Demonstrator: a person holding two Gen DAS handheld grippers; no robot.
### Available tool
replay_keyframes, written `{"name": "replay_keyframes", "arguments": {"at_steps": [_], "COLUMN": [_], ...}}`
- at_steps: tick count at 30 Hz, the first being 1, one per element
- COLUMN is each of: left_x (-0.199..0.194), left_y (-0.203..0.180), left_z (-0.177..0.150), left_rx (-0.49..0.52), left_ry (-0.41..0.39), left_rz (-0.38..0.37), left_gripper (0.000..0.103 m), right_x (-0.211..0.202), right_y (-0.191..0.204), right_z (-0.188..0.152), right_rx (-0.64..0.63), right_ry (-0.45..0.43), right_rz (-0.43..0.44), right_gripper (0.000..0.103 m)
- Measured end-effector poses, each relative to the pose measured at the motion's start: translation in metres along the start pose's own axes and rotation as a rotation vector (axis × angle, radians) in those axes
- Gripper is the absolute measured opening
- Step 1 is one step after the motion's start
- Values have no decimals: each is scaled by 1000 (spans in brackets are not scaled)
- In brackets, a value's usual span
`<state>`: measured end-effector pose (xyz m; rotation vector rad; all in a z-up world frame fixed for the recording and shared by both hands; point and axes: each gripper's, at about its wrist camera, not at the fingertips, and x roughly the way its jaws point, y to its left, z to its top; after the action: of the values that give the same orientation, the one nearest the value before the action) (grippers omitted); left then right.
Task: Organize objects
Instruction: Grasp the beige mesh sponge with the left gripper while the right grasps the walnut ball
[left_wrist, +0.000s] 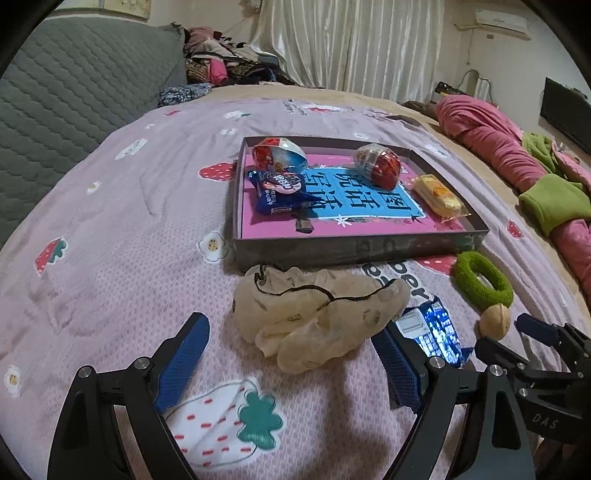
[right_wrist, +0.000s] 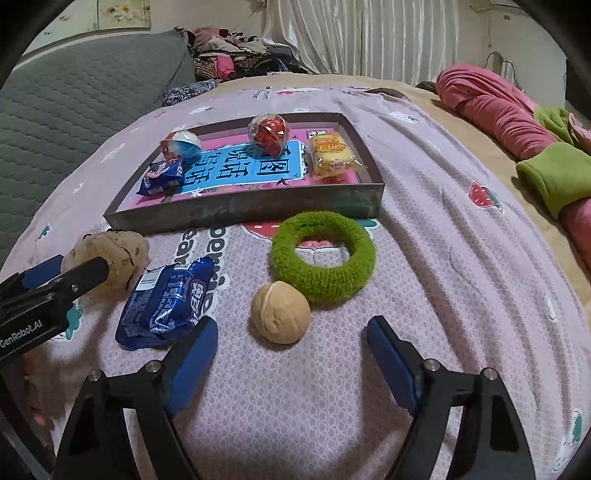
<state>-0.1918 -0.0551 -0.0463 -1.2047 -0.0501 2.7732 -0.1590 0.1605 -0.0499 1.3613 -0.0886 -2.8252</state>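
Work surface: bed with pink strawberry-print blanket (right_wrist: 424, 258). A shallow dark-walled tray (right_wrist: 240, 208) sits mid-bed, its near wall facing both cameras.

Tray contents: blue-white wrapped egg (left_wrist: 280, 153) at back left, blue cookie packet (left_wrist: 282, 192) just in front of it, red wrapped egg (left_wrist: 380, 164) at back centre, yellow wrapped cake (left_wrist: 437, 194) against the right wall. The middle of the tray floor, a pink and blue printed sheet, is bare.

Loose items on the blanket in front of the tray's near wall: beige drawstring pouch (left_wrist: 317, 317), second blue snack packet (right_wrist: 166, 302), walnut (right_wrist: 280, 312), green fuzzy ring (right_wrist: 323, 254). The ring touches or nearly touches the walnut; the packet lies just left of the walnut, apart from it. A strip of open blanket runs between the ring and the tray wall. Wide open blanket right of the tray, ending at rolled pink and green bedding (right_wrist: 517, 122). Grey quilted cushion (left_wrist: 74, 92) bounds the left.

Left gripper (left_wrist: 291, 354): angled down, fingers wide apart, the pouch just ahead between the tips, no pad on it. Its right finger overlaps the packet's edge in view; contact not determinable.

Right gripper (right_wrist: 291, 339): angled down, fingers apart, the walnut just ahead between the tips, not touched. Left finger tip is just beside the packet's corner.
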Motion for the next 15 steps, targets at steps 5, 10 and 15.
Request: {"name": "replay_keyframes", "arguments": {"at_steps": [5, 10, 15], "left_x": [7, 13, 19], "left_y": [-2, -1, -2], "left_z": [3, 4, 5], "left_rx": [6, 2, 1], "left_ry": [7, 11, 24], "left_rz": [-21, -39, -54], "left_gripper": [90, 90, 89], "right_x": [4, 4, 6], "right_y": [1, 0, 3], "right_z": [2, 3, 4], "right_rx": [5, 14, 11], "right_ry": [-5, -14, -18], "right_rz": [7, 10, 16], "right_gripper": [67, 55, 41]}}
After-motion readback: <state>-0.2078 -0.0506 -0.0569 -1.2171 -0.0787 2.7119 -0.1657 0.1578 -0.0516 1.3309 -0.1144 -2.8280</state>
